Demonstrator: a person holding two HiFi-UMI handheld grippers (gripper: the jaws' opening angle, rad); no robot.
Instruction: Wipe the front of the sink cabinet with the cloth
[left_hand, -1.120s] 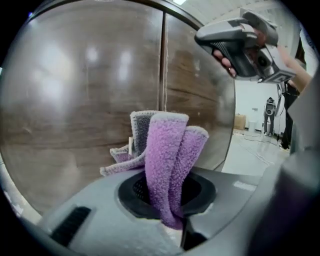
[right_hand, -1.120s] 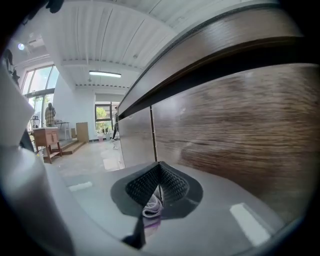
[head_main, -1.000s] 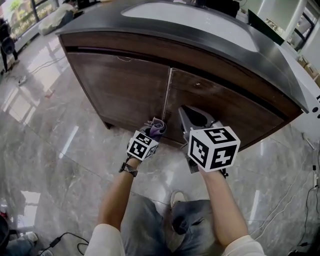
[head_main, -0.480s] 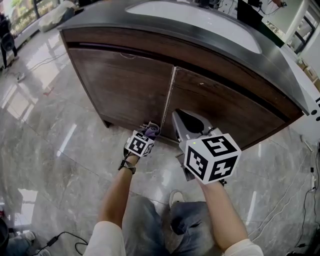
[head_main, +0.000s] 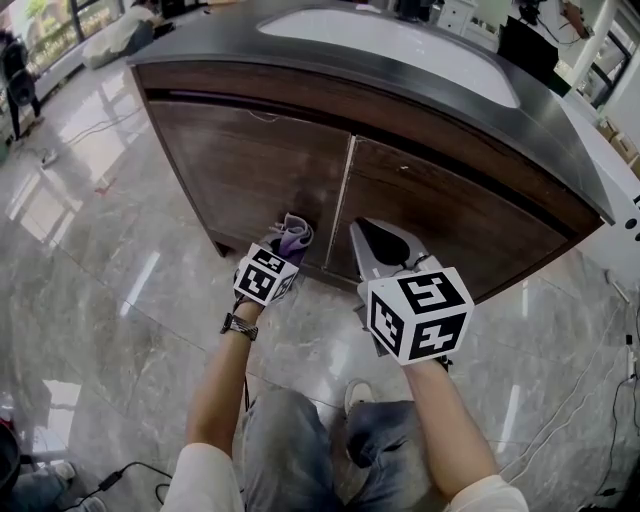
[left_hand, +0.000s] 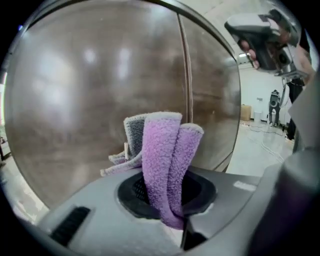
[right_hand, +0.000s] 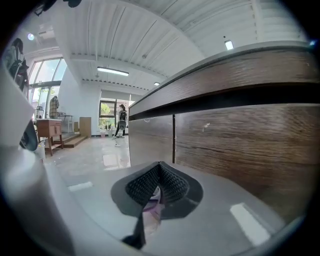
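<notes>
Left hand-held gripper (head_main: 288, 243): clenched on the cloth (left_hand: 162, 155), a purple-and-grey towelling piece folded upward between its jaws. Marker cube (head_main: 265, 276) at its rear; wristwatch (head_main: 238, 327) on the wrist behind it.

Cloth, head view (head_main: 294, 236): at the tip of the left hand-held gripper, up against the lower part of the left door (head_main: 250, 165) of the sink cabinet (head_main: 300, 105); actual contact cannot be made out.

Right hand-held gripper (head_main: 368, 232): jaws pressed together at the tips, grasping nothing, seen plainly in the right gripper view (right_hand: 159, 176). It sits beside the left one, apart from it, with the larger marker cube (head_main: 418, 315) behind. Its nose points at the lower part of the right door (head_main: 460, 220), close to it.

Door seam (head_main: 340, 200): a vertical line ahead, between the two hand-held grippers.

Floor (head_main: 100, 290): glossy grey marble beneath both hand-held grippers.

Worktop (head_main: 560, 120): dark, above and beyond the doors, overhanging them.

Basin (head_main: 400, 40): white, set into the worktop, farthest from both hand-held grippers.
</notes>
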